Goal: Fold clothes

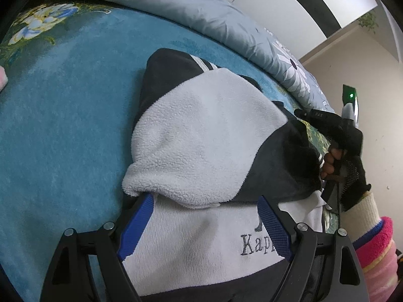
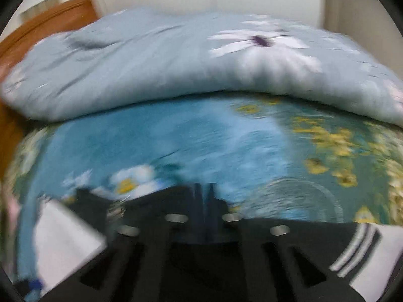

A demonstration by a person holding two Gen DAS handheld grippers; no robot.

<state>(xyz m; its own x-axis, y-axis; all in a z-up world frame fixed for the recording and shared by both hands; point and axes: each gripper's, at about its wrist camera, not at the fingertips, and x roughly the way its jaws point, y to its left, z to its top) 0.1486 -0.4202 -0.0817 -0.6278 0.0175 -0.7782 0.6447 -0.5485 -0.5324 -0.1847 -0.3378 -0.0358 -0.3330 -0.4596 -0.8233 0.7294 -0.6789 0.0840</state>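
The fleece jacket (image 1: 201,136) is lying on the bed (image 1: 63,125), already doubled over itself — the folding seems partly done, not yet tidy. The left gripper (image 1: 206,224) is resting over it with fingers (image 1: 139,224) spread apart, grasping nothing. The right gripper (image 2: 205,196) looks clenched, though blur is hiding what, if anything, it is pinching.

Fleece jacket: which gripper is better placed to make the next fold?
Probably left. The left gripper is open right over the fleece jacket, fingers straddling its white fold. The right gripper looks shut in a blurred view, pointing past the jacket at the bedspread.
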